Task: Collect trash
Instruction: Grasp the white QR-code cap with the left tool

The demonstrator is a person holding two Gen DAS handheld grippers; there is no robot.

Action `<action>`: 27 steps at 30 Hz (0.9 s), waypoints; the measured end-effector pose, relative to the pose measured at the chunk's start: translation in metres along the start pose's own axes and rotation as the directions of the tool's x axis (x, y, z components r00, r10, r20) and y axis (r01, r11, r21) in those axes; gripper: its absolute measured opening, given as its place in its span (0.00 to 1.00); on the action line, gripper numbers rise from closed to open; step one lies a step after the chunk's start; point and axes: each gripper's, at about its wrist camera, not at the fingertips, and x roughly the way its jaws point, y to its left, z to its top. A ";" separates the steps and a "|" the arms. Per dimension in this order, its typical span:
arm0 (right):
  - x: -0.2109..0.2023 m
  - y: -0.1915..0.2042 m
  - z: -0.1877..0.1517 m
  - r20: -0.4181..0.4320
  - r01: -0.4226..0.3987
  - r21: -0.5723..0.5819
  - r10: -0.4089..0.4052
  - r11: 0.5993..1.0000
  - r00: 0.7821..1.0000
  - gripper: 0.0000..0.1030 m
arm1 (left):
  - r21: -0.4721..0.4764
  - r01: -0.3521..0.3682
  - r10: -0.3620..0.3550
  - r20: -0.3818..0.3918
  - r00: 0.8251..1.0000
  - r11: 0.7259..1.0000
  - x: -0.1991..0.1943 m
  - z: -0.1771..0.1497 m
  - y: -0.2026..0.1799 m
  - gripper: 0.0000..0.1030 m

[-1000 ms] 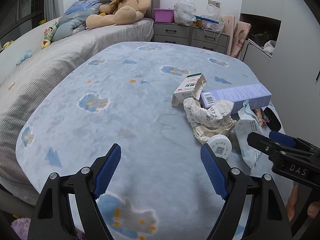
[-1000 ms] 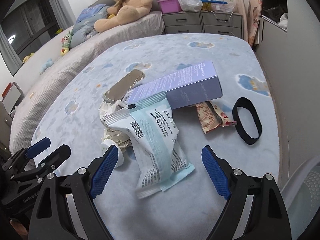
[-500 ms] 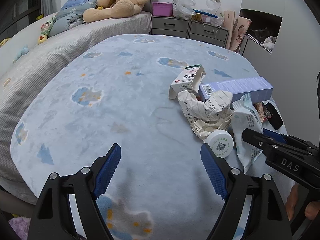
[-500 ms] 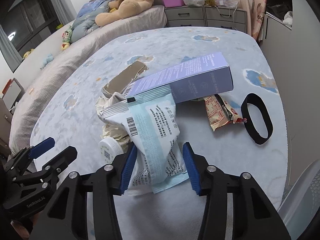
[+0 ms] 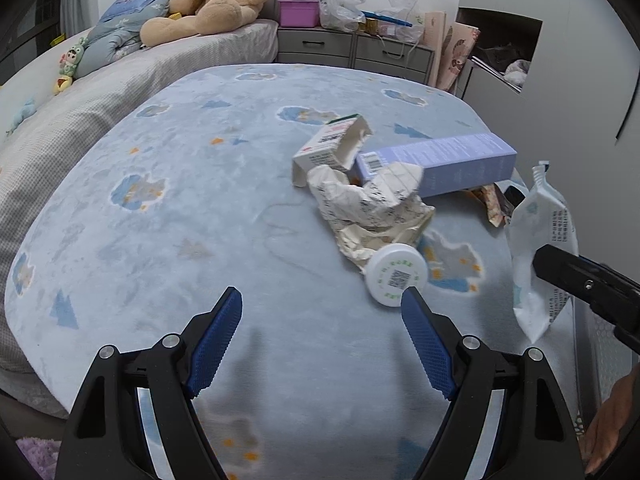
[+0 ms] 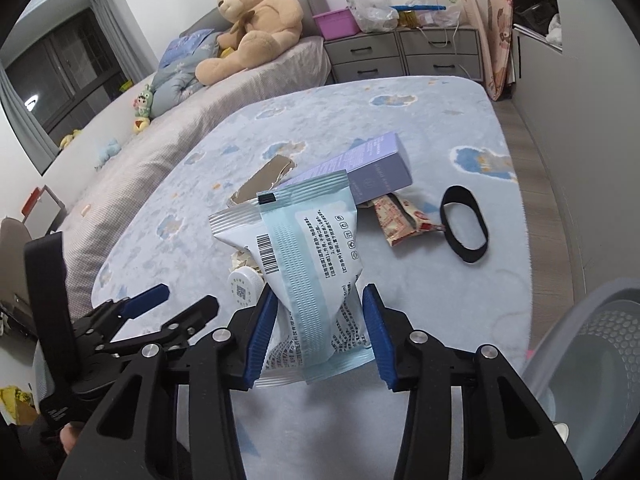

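- While the left gripper (image 5: pixel 322 338) hangs wide open and empty, the right gripper (image 6: pixel 320 336) pinches the white packet (image 6: pixel 308 268), lifted.
- Step in hand, I judge: carry it off.
- Next calls for a swing to the grey bin (image 6: pixel 600 344), then letting go.

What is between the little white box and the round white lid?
In the left wrist view, crumpled printed paper lies between the small white box and the round white lid.

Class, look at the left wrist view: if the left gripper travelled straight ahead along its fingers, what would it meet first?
Probably only the blue blanket: the open left gripper points at bare fabric. The white cap sits just beyond its right finger and might be brushed; depth is unclear.
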 end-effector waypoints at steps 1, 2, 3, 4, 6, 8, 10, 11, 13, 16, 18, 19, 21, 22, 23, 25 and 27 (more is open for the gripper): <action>-0.004 -0.002 -0.001 0.004 0.001 0.003 -0.001 1.000 1.000 0.42 | 0.005 0.009 -0.009 -0.002 1.000 1.000 0.001 0.000 -0.004 0.76; -0.006 -0.003 -0.002 0.007 0.002 0.007 -0.002 1.000 1.000 0.42 | 0.008 0.014 -0.014 -0.003 1.000 1.000 0.002 0.000 -0.006 0.76; -0.008 -0.005 -0.002 0.010 0.002 0.011 -0.003 1.000 1.000 0.42 | 0.011 0.022 -0.022 -0.004 1.000 1.000 0.004 0.000 -0.009 0.76; -0.011 -0.007 -0.003 0.012 0.002 0.015 -0.002 1.000 1.000 0.42 | 0.012 0.028 -0.028 -0.006 1.000 1.000 0.005 0.000 -0.012 0.76; -0.014 -0.011 -0.004 0.015 0.001 0.023 -0.001 1.000 1.000 0.42 | 0.010 0.038 -0.037 -0.014 0.999 0.999 0.010 0.000 -0.017 0.76; -0.017 -0.014 -0.005 0.018 0.001 0.030 -0.001 1.000 1.000 0.42 | 0.004 0.042 -0.042 -0.024 0.999 0.999 0.015 0.002 -0.021 0.76; -0.019 -0.018 -0.006 0.018 0.002 0.034 -0.002 0.999 1.000 0.42 | -0.003 0.044 -0.044 -0.030 0.999 0.999 0.019 0.003 -0.024 0.76; -0.020 -0.020 -0.007 0.016 0.002 0.037 -0.003 0.999 1.000 0.42 | -0.006 0.044 -0.044 -0.032 0.999 0.999 0.022 0.004 -0.026 0.76; -0.020 -0.024 -0.008 0.013 0.004 0.044 -0.005 0.999 1.000 0.42 | -0.009 0.042 -0.042 -0.037 0.998 0.999 0.026 0.005 -0.027 0.75; -0.022 -0.028 -0.009 0.012 0.005 0.053 -0.006 0.999 1.000 0.42 | -0.005 0.041 -0.041 -0.045 0.998 0.999 0.030 0.005 -0.031 0.65; -0.023 -0.029 -0.009 0.014 0.006 0.053 -0.007 0.999 1.000 0.42 | -0.002 0.040 -0.040 -0.056 0.998 0.999 0.033 0.005 -0.034 0.56; -0.024 -0.029 -0.009 0.015 0.007 0.053 -0.008 0.999 1.000 0.42 | -0.003 0.040 -0.040 -0.060 0.997 0.999 0.034 0.005 -0.034 0.49; -0.024 -0.029 -0.010 0.015 0.007 0.053 -0.007 0.999 1.000 0.42 | 0.000 0.027 -0.027 -0.061 0.998 1.000 0.035 0.004 -0.034 0.43; -0.024 -0.029 -0.010 0.015 0.006 0.054 -0.007 0.999 1.000 0.42 | 0.000 0.026 -0.026 -0.059 0.998 1.000 0.034 0.004 -0.034 0.38; -0.024 -0.029 -0.010 0.015 0.006 0.053 -0.007 0.999 1.000 0.42 | -0.003 0.029 -0.029 -0.058 0.998 1.000 0.033 0.004 -0.033 0.37; -0.024 -0.030 -0.010 0.014 0.007 0.052 -0.008 0.999 1.000 0.42 | -0.008 0.032 -0.033 -0.056 0.998 0.999 0.032 0.004 -0.031 0.37; -0.024 -0.030 -0.010 0.014 0.008 0.050 -0.008 0.999 1.000 0.42 | -0.008 0.031 -0.031 -0.053 0.998 0.999 0.029 0.003 -0.030 0.37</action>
